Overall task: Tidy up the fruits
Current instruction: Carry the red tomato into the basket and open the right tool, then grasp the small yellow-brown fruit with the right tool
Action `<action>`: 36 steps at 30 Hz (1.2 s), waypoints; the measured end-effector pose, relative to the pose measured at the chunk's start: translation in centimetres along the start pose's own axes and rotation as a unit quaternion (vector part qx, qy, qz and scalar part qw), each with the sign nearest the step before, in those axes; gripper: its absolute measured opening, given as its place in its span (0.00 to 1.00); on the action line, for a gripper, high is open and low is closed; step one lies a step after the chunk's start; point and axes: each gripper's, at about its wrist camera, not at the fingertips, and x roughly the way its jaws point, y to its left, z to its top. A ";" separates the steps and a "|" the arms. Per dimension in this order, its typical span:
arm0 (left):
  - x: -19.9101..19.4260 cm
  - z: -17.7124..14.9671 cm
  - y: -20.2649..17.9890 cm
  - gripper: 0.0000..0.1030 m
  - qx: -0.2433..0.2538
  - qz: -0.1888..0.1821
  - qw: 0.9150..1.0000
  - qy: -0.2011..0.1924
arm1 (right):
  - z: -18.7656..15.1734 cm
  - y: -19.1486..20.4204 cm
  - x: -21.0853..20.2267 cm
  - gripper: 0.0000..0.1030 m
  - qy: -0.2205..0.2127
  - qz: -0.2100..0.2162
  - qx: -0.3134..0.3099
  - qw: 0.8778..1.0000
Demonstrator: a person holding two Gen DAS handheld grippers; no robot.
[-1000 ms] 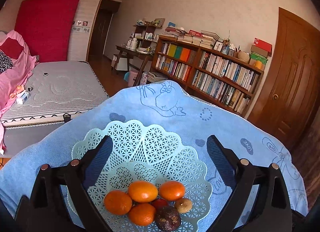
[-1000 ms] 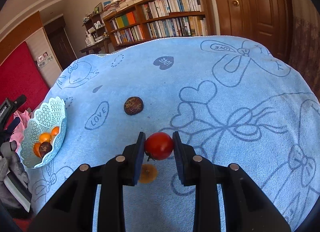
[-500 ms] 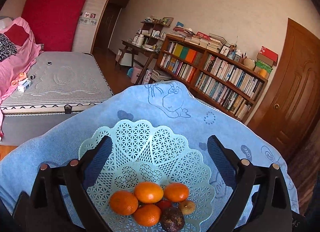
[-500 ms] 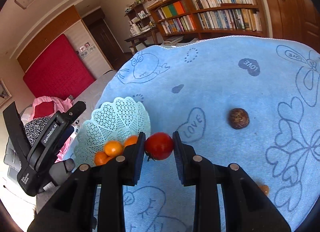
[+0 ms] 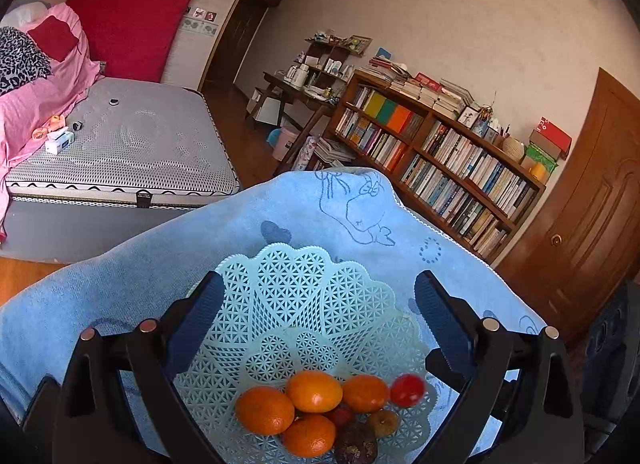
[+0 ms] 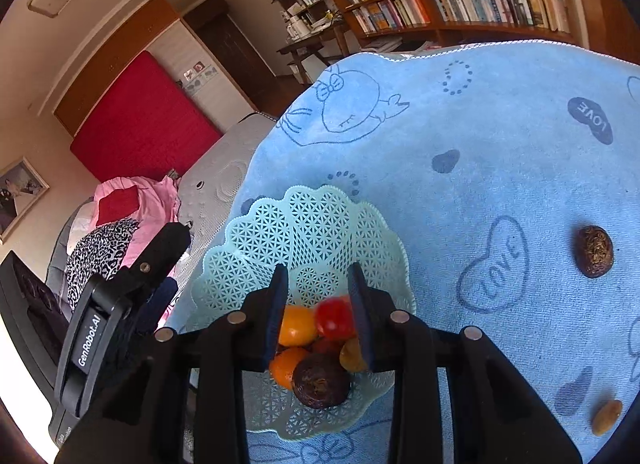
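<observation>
Tomato (image 6: pixel 334 316) now w/ right tongs (image 6: pixel 320 318) over basket (image 6: pixel 256 232).

A lived-in home bedroom; a bed (image 5: pixel 132 143) with pink bedding (image 5: pixel 36 95); a crowded bookshelf (image 5: pixel 440 159); a wooden door (image 5: pixel 580 215).

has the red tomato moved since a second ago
Yes. The red tomato was over bare blue cloth right of the basket; now it is over the basket's fruit, between the right gripper's parted jaws.
</observation>
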 end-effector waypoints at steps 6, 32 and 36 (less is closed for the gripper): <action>-0.1 -0.2 -0.1 0.95 -0.005 -0.007 1.000 0.004 | -0.2 -0.2 -1.1 0.41 -0.019 -0.029 -0.019 0.999; -0.8 -6.4 -9.6 0.96 0.177 -0.107 0.977 0.052 | -6.2 -14.6 -12.2 0.41 -0.048 -0.216 0.057 0.974; -0.5 -6.8 -9.7 0.96 0.183 -0.104 0.976 0.057 | -8.1 -14.6 -11.7 0.41 -0.035 -0.220 0.044 0.974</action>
